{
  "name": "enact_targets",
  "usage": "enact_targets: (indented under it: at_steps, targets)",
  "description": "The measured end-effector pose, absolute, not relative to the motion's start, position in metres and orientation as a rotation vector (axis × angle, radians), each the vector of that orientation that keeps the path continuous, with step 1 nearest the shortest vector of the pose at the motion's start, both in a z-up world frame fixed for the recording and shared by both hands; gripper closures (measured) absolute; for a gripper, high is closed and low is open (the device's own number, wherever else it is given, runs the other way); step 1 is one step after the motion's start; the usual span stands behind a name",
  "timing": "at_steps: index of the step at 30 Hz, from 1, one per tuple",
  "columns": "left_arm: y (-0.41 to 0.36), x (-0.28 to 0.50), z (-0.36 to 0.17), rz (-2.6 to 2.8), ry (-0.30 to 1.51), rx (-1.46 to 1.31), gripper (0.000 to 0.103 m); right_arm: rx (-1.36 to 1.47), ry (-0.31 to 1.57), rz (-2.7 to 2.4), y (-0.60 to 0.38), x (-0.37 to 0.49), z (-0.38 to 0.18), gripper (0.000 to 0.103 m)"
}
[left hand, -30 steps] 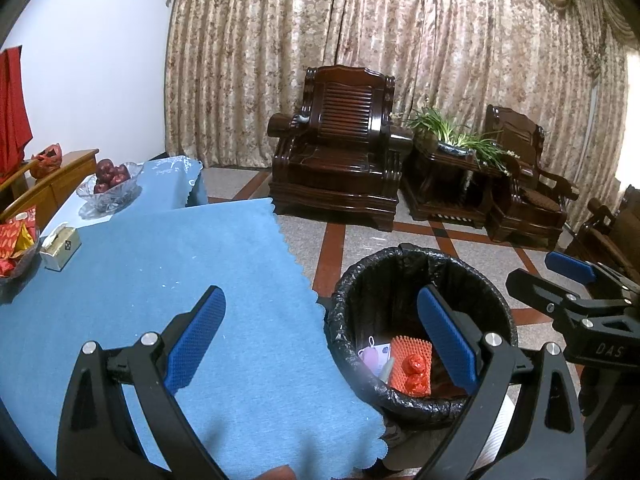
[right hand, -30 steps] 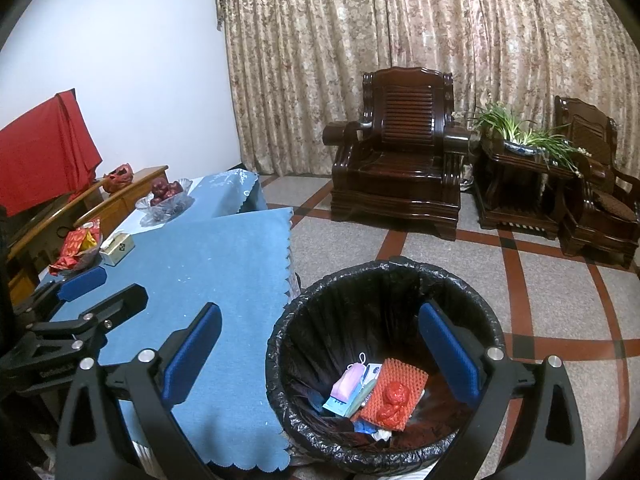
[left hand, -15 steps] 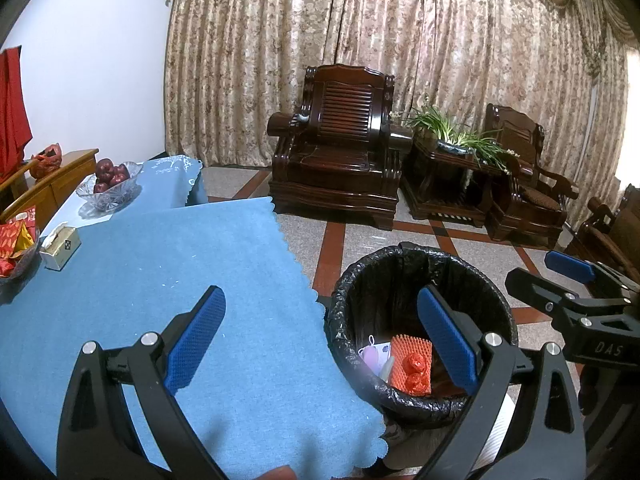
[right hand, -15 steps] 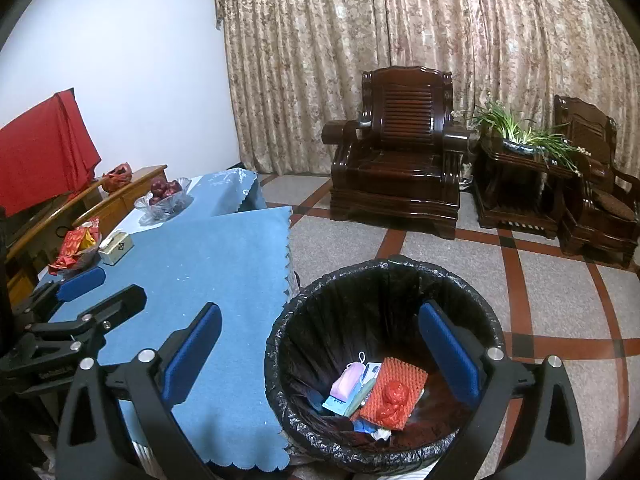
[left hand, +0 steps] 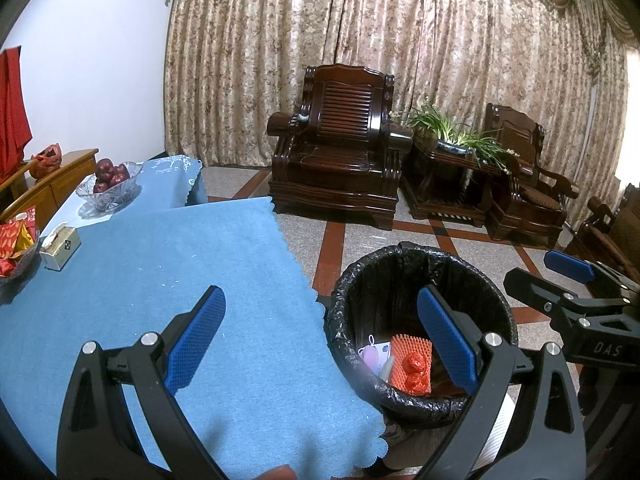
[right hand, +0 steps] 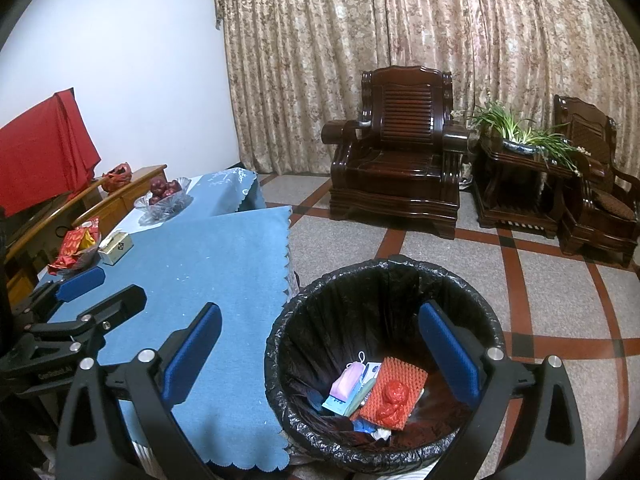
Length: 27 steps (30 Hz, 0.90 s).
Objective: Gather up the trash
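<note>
A round bin with a black liner [right hand: 384, 276] stands on the floor at the table's right edge; it also shows in the left wrist view [left hand: 404, 260]. Inside lie an orange foam net [right hand: 394, 390] with crumpled red wrapper, a pink packet [right hand: 348, 380] and other scraps. My right gripper [right hand: 320, 354] is open and empty, held above the bin and table edge. My left gripper [left hand: 322, 336] is open and empty above the table's near right edge. Each gripper shows in the other's view: the right one [left hand: 576, 292] and the left one [right hand: 80, 300].
The table has a blue cloth [left hand: 168, 272]. At its far left are a small box [left hand: 60, 246], a glass bowl of red fruit [left hand: 110, 184] and a dish of red packets [left hand: 14, 248]. Dark wooden armchairs [left hand: 340, 160] and a plant stand [left hand: 452, 168] line the curtain.
</note>
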<state>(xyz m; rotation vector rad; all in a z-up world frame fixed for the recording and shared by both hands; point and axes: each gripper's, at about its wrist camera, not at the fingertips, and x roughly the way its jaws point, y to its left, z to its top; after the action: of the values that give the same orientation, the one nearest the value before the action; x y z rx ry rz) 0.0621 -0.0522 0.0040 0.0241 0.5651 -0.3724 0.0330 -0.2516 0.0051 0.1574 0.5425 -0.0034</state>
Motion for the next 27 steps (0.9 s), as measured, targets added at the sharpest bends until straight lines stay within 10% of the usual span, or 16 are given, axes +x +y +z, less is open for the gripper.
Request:
enact_targets:
  at_steps: [27]
  targets:
    - [-0.0528, 0.0616, 0.0045, -0.375, 0.568, 0.026, 0.009, 0.158, 0.544, -0.005, -0.2508, 0.0326, 0.0058, 0.006]
